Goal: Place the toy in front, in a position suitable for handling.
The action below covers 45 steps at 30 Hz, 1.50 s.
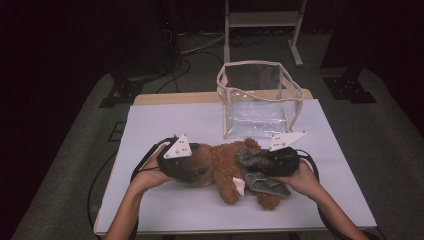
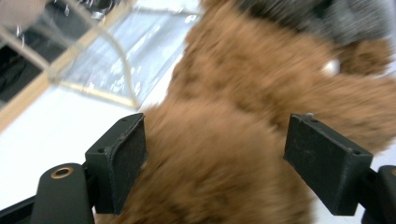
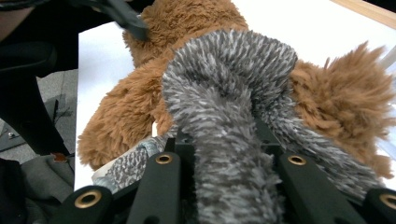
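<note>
With the brown teddy bear (image 1: 227,167) lying on the counter (image 1: 165,122), we keep our right hand-held gripper (image 1: 265,161) clamped on its grey scarf (image 3: 233,107) while our left hand-held gripper (image 2: 215,158), jaws apart around the bear, should close gently and squarely.

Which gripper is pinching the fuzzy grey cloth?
The right gripper: the grey fuzzy cloth is bunched between its jaws. The left gripper instead has its jaws spread open around the brown teddy bear.

Your left gripper (image 1: 186,167) at brown teddy bear (image 1: 225,162) head, your right gripper (image 1: 272,161) on its grey garment (image 1: 262,181). Bear lies on white table (image 1: 165,125), clear bag (image 1: 257,100) behind.
</note>
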Tool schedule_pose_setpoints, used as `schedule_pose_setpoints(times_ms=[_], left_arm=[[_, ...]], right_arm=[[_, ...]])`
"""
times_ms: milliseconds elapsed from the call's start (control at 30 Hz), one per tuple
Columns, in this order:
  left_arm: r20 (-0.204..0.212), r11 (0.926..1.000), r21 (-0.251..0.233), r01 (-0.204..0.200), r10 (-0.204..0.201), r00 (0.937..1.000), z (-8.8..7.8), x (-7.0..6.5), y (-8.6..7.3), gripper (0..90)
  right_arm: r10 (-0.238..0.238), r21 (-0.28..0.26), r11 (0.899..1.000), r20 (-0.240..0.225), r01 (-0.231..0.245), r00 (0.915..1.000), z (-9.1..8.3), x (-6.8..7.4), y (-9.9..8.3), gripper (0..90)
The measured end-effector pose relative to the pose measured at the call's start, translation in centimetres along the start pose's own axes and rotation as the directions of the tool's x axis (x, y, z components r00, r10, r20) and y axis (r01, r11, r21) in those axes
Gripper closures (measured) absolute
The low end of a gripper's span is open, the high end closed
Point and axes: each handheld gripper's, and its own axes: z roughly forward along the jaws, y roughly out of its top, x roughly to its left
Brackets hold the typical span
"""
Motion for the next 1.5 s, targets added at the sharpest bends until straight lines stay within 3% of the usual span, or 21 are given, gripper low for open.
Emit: schedule_pose_setpoints(times_ms=[100,167,200,233,333,400,433,533,600,733,867,967,1033,1200,1333,1367,1400,1500], left_arm=[[0.027,0.9999,-0.012,0.004,-0.004,0.9996,0.3,-0.2,-0.7,24.9],[0.044,0.9998,-0.017,0.012,-0.012,0.9990,0.4,-0.5,-0.9,26.8],[0.054,0.9997,-0.021,0.007,-0.006,0.9985,0.5,-0.6,-1.1,27.0],[0.062,0.9997,-0.023,-0.002,0.003,0.9981,0.4,-0.8,-1.2,27.0],[0.096,0.9986,-0.051,-0.011,0.016,0.9953,0.3,-1.5,-1.3,27.0],[0.107,0.9979,-0.060,-0.024,0.030,0.9938,0.0,-1.8,-1.3,26.9],[0.101,0.9977,-0.061,-0.030,0.036,0.9942,-0.2,-2.0,-1.5,26.1],[0.094,0.9969,-0.073,-0.027,0.034,0.9950,-0.8,-1.9,-1.6,23.2],[0.097,0.9951,-0.099,-0.002,0.012,0.9952,-1.7,-1.4,-1.6,22.1],[0.055,0.9973,-0.070,0.023,-0.019,0.9983,-2.5,-0.4,-1.8,15.0],[0.099,0.9988,-0.006,0.048,-0.048,0.9939,-1.4,-0.4,-2.6,12.3],[0.109,0.9993,-0.022,0.031,-0.028,0.9937,-0.9,-1.0,-3.0,15.3],[0.113,0.9994,-0.023,0.027,-0.025,0.9933,-0.9,-1.1,-3.1,19.9],[0.109,0.9997,-0.020,0.015,-0.013,0.9940,-1.4,-1.3,-3.4,20.2],[0.112,0.9996,-0.020,0.020,-0.017,0.9935,-1.9,-1.1,-3.8,19.2],[0.111,0.9995,-0.018,0.024,-0.022,0.9936,-2.1,-1.0,-4.0,18.0],[0.111,0.9995,-0.018,0.024,-0.022,0.9936,-2.1,-1.0,-4.0,17.1],[0.098,0.9969,-0.007,0.079,-0.078,0.9921,-2.7,-0.3,-4.5,11.8]], right_arm=[[-0.006,0.002,1.000,-0.002,0.006,1.0000,-0.4,0.2,0.1,70.1],[0.000,-0.025,1.000,0.006,0.000,1.0000,-1.2,0.1,0.8,70.1],[-0.001,-0.036,0.999,0.016,0.001,0.9999,-1.6,-0.1,1.3,69.9],[0.005,-0.063,0.998,0.060,-0.001,0.9982,-2.3,-0.7,2.1,69.8],[0.022,-0.081,0.997,0.067,-0.016,0.9975,-2.6,-1.6,2.8,69.8],[0.030,-0.064,0.998,0.077,-0.026,0.9966,-2.2,-2.3,3.1,69.7],[0.039,-0.035,0.999,0.055,-0.037,0.9977,-1.5,-2.5,2.9,69.6],[0.042,-0.022,0.999,0.035,-0.042,0.9985,-0.9,-2.4,2.5,69.7],[0.033,-0.010,0.999,0.029,-0.033,0.9991,-0.7,-1.9,2.0,69.9],[0.006,0.010,1.000,0.016,-0.006,0.9999,-0.7,-0.9,1.3,69.9],[-0.009,0.012,1.000,0.010,0.009,0.9999,-1.1,0.1,0.9,69.9],[-0.015,0.009,1.000,0.010,0.015,0.9998,-1.5,0.4,0.7,69.9],[-0.005,0.003,1.000,0.030,0.005,0.9995,-2.5,0.0,0.6,69.7],[0.026,-0.004,1.000,0.087,-0.026,0.9958,-4.0,-0.9,-0.1,69.5],[0.081,0.023,0.996,0.123,-0.085,0.9891,-4.6,-2.2,-1.9,69.4],[0.111,0.034,0.993,0.115,-0.115,0.9872,-4.6,-2.6,-2.9,69.4],[0.111,0.034,0.993,0.115,-0.115,0.9872,-4.6,-2.6,-2.9,69.4],[0.145,0.040,0.988,0.064,-0.148,0.9873,-3.8,-2.3,-4.5,69.3]])
